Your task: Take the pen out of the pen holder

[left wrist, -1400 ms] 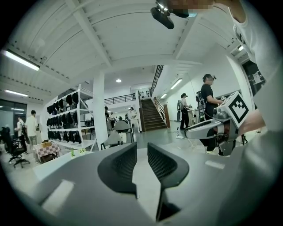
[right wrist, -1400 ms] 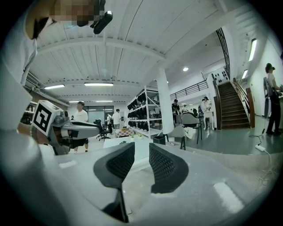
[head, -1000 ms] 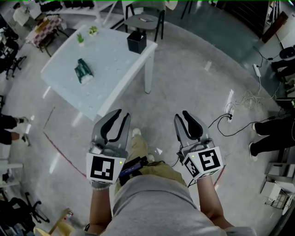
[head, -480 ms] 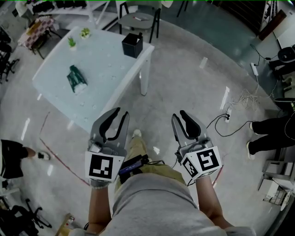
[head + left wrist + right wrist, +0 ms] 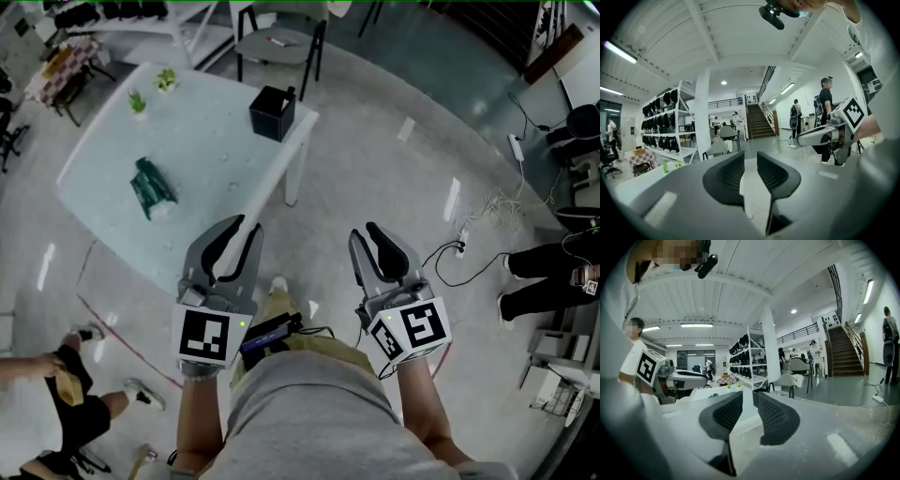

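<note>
Our left gripper [image 5: 242, 231] and right gripper [image 5: 369, 234] hang ajar and empty, well short of the pen holder [image 5: 272, 113] — reaching clumsily, we could tip it off the table [image 5: 112, 173].

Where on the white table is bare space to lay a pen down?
The widest bare patch of the table lies between the green packet and the black pen holder. The near edge below the packet is also bare. The far left edge, by the small plants, is the most crowded.

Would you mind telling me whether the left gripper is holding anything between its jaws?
No, the left gripper has its jaws apart with nothing between them.
</note>
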Motion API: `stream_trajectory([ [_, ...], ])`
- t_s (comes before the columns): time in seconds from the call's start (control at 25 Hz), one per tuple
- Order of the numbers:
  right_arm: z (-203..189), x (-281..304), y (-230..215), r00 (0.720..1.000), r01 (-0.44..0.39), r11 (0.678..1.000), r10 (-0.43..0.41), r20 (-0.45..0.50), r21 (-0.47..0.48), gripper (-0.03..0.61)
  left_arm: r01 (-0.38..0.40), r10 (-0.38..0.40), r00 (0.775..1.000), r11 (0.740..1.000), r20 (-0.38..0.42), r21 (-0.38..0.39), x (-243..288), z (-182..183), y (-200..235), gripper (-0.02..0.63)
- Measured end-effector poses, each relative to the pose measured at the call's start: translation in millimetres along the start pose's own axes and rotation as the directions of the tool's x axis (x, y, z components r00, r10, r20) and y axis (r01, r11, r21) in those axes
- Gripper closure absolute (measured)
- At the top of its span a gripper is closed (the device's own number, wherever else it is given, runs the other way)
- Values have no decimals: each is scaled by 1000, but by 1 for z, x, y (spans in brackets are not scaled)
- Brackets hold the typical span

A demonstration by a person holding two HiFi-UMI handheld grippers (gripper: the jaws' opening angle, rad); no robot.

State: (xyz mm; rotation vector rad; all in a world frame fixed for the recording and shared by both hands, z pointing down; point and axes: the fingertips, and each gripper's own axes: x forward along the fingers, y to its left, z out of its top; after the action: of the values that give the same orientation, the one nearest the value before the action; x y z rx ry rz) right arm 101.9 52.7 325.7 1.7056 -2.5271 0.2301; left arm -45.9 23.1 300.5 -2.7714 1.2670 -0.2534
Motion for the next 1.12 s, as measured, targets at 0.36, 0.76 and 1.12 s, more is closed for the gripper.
stream_trajectory([
  [0.36, 13, 62, -11, 1000, 11, 1000, -11, -11, -6, 480, 20, -20, 1000, 1000, 3, -12, 42, -2, 51, 529],
  [0.76, 22, 123, -15, 1000, 9, 1000, -10, -23, -27, 480, 30, -30, 1000, 999, -1, -31, 74, -14, 98, 529],
  [1.12, 18, 145, -13, 999, 5, 1000, -6, -51, -27, 480, 36, -37, 999, 998, -13, -56, 85, -24, 116, 527],
])
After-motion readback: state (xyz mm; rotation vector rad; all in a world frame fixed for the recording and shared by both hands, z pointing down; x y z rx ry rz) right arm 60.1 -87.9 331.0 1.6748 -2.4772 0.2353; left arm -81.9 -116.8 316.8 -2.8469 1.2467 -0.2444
